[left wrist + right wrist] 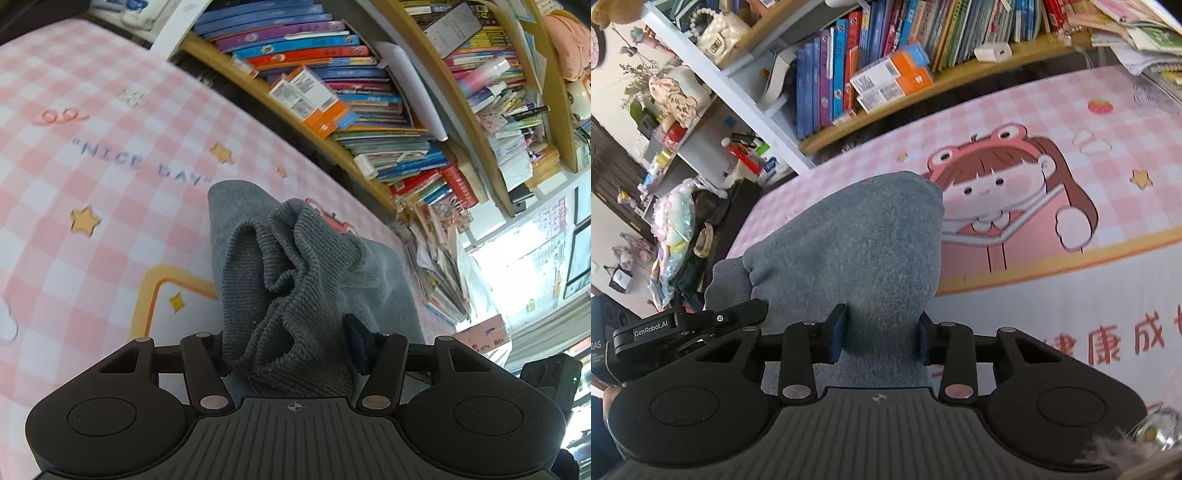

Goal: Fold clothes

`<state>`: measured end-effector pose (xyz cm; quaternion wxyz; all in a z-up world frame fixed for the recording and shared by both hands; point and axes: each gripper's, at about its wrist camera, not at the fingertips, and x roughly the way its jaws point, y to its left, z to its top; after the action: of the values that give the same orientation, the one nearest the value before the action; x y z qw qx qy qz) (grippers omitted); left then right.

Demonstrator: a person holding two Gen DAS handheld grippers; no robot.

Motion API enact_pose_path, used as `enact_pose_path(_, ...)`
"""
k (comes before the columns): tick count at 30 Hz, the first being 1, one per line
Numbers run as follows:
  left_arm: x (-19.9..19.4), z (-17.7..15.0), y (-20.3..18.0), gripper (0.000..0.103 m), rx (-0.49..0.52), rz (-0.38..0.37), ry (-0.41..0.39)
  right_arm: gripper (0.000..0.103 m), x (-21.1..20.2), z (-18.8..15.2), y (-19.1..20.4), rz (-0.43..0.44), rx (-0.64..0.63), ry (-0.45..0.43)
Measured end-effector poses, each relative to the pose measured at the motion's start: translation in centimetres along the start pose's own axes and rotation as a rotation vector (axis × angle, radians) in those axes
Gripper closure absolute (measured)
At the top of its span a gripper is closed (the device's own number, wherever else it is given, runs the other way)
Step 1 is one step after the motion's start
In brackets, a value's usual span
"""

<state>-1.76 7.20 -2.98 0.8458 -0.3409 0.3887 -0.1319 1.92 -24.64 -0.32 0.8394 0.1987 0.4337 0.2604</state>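
Both views are bright with soft daylight, and in the left wrist view a window (517,258) at the right edge is blown out to white glare that washes over the papers beside it. Strong fisheye distortion bends the shelves (332,147) and the pink mat (1052,122) into arcs toward the frame edges. The mat's print and the books (827,77) are slightly smeared by motion blur; shadows are faint and soft.
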Motion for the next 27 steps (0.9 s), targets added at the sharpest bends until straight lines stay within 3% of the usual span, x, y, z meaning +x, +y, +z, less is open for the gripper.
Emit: enact_pose_path(27, 7.5, 12.2, -2.7, 0.046, 0.104, -0.027, -0.035, 0.068, 5.3, 12.3, -0.8, -0.044, -0.052, -0.112)
